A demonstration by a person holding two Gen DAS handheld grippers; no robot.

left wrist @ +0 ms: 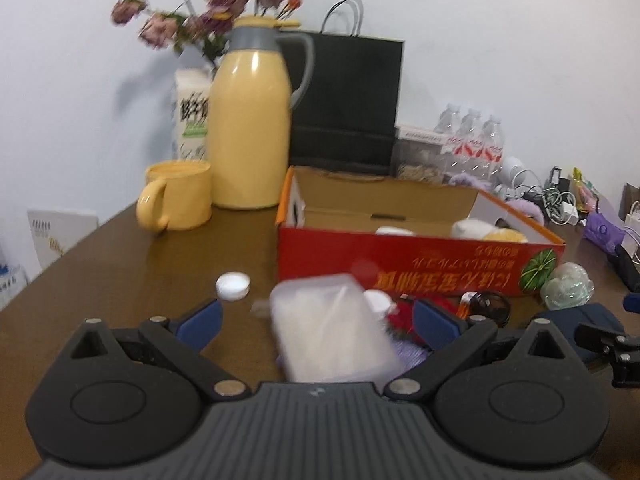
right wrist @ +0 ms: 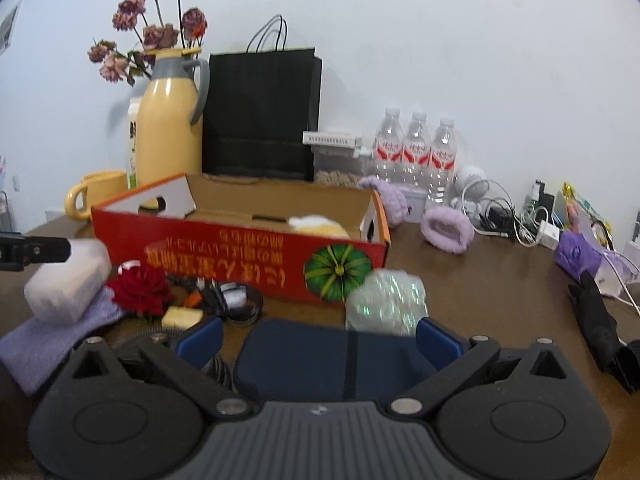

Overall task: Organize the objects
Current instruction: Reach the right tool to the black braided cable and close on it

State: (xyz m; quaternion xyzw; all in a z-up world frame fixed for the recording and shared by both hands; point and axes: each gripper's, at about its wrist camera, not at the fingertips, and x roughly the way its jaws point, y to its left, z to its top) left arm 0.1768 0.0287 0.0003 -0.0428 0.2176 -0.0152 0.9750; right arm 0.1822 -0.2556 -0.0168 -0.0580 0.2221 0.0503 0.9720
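So, left gripper [left wrist: 316, 316] fingers spread around a clear plastic box [left wrist: 332, 332]; right gripper [right wrist: 318, 338] fingers spread over a navy pouch [right wrist: 320, 360], red carton [right wrist: 240, 256] just behind.

Upside-down yellow East Asian lettering on the red box [right wrist: 240, 256], too blurred to read; large dark characters on the white carton [left wrist: 191, 114], unreadable.

The left gripper [left wrist: 316, 316] has its blue fingers [left wrist: 200, 318] spread wide, nothing clamped between them; the right gripper [right wrist: 320, 338] is likewise spread wide, both pointing forward, low over the bench
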